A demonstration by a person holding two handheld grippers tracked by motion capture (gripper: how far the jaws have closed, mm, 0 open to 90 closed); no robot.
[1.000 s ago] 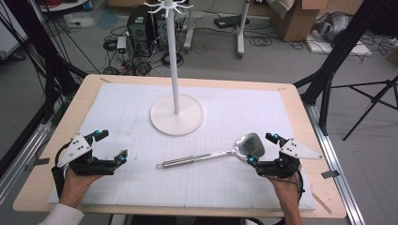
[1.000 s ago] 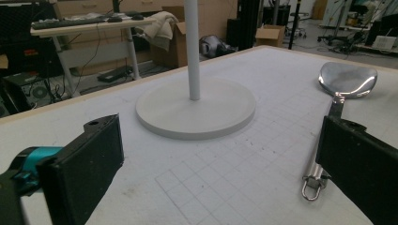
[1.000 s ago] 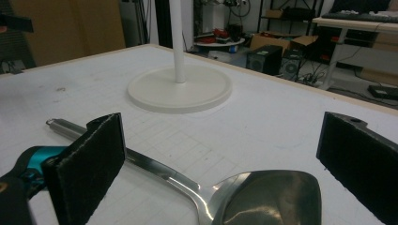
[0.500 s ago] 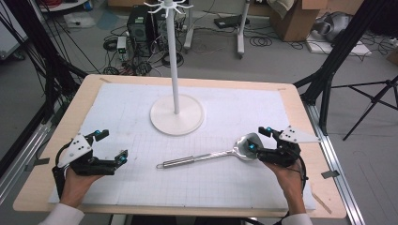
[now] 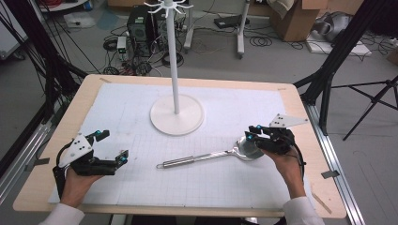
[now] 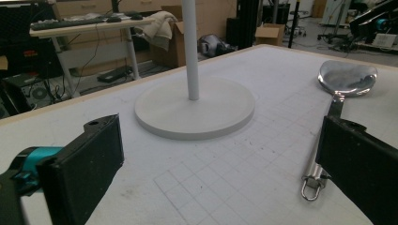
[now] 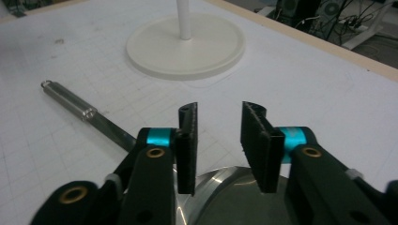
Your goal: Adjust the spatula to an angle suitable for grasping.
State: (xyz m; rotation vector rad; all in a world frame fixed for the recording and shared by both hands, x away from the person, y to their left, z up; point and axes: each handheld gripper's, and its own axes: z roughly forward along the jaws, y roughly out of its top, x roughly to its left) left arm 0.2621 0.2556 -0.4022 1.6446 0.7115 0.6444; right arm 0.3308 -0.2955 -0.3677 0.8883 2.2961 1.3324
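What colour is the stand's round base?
Off-white; the round base shows best in the right gripper view.

Ladle (image 5: 213, 157) — bare polished silver metal, mirror-bright bowl, brushed handle. Stand (image 5: 177, 114) — off-white, base and pole alike. Mat (image 5: 234, 183) white with a faint grey grid print, a few dark smudges in it. Bench (image 5: 42, 173) edge pale wood. Left gripper (image 5: 110, 147) and right gripper (image 5: 251, 131) both black, with teal accents at the jaw mounts, brass-coloured rivets and a grey plate on top. Sleeves white.
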